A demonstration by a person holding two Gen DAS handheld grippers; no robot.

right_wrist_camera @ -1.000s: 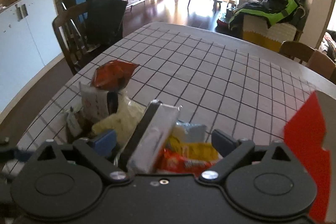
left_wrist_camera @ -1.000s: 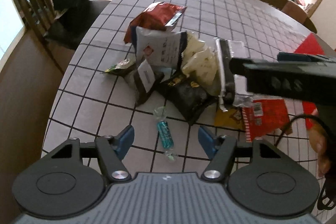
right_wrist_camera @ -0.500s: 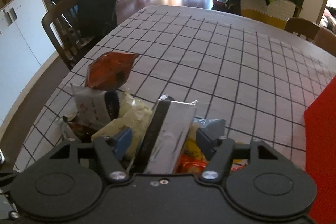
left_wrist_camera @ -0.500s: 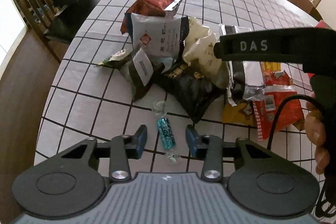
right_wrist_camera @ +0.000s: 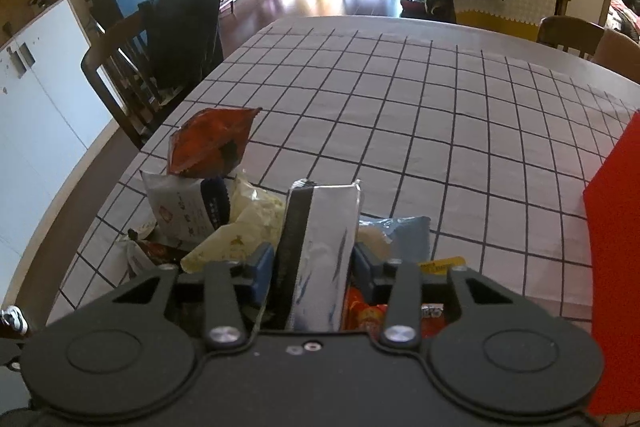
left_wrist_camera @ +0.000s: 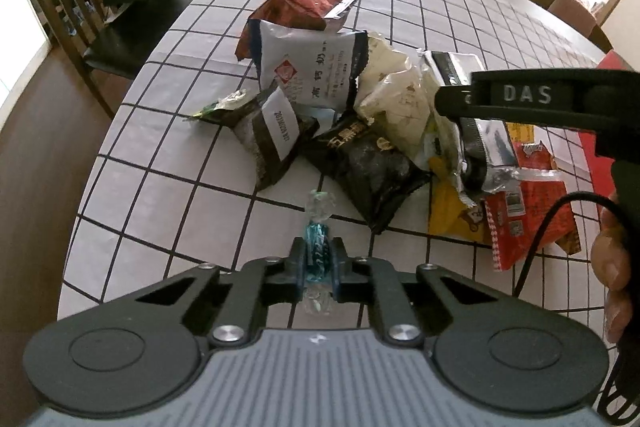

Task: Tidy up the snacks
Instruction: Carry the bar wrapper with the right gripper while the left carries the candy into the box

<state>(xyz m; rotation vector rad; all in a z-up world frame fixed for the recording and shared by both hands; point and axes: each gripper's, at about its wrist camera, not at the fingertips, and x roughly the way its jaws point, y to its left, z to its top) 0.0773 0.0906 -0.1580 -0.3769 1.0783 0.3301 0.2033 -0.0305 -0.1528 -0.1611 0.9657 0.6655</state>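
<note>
A heap of snack packets lies on the checked tablecloth (left_wrist_camera: 180,163): a dark red bag (left_wrist_camera: 304,3), a white bag with a red diamond (left_wrist_camera: 312,71), a black bag (left_wrist_camera: 368,163) and an orange-red packet (left_wrist_camera: 528,211). My left gripper (left_wrist_camera: 318,255) is shut on a small teal wrapped candy (left_wrist_camera: 317,245) in front of the heap. My right gripper (right_wrist_camera: 314,263) is shut on an upright silver and black packet (right_wrist_camera: 324,239); that same silver and black packet (left_wrist_camera: 480,139) appears in the left wrist view under the right gripper's arm.
A wooden chair (left_wrist_camera: 80,11) with dark cloth over it stands at the table's left edge. A red box (right_wrist_camera: 612,259) sits at the right. More chairs (right_wrist_camera: 568,35) stand beyond the far edge. The far half of the tablecloth (right_wrist_camera: 400,99) is bare.
Both grippers have closed: the left jaws came together on the teal candy, the right jaws on the silver packet. Neither hand has shifted much.
</note>
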